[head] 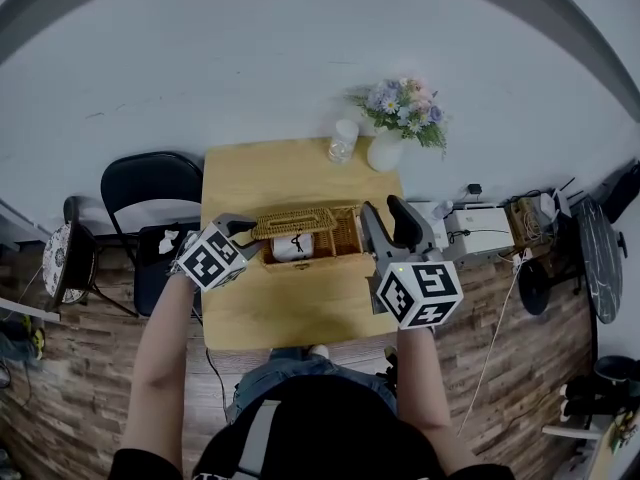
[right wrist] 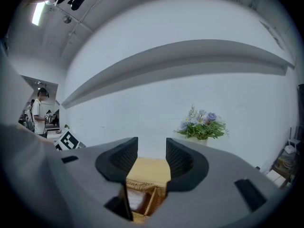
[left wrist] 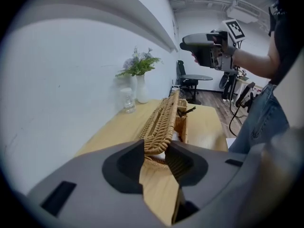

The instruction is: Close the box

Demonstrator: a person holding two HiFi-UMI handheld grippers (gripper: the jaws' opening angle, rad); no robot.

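While the left gripper point(left wrist: 156, 152) pinches the half-raised lid's point(left wrist: 164, 120) left end, the box point(head: 340, 243) lies left-to-right on the table point(head: 300, 173); the right gripper point(right wrist: 152, 153) hangs open over its right end.

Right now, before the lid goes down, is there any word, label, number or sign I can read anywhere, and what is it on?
No readable words or numbers anywhere.
On the left marker cube and right marker cube: black-and-white square patterns only, no letters.
On the white item inside the wicker box: a dark mark, too small to read.
On the wicker lid in the left claw: no print.
On the clear bottle and white vase: no label visible.
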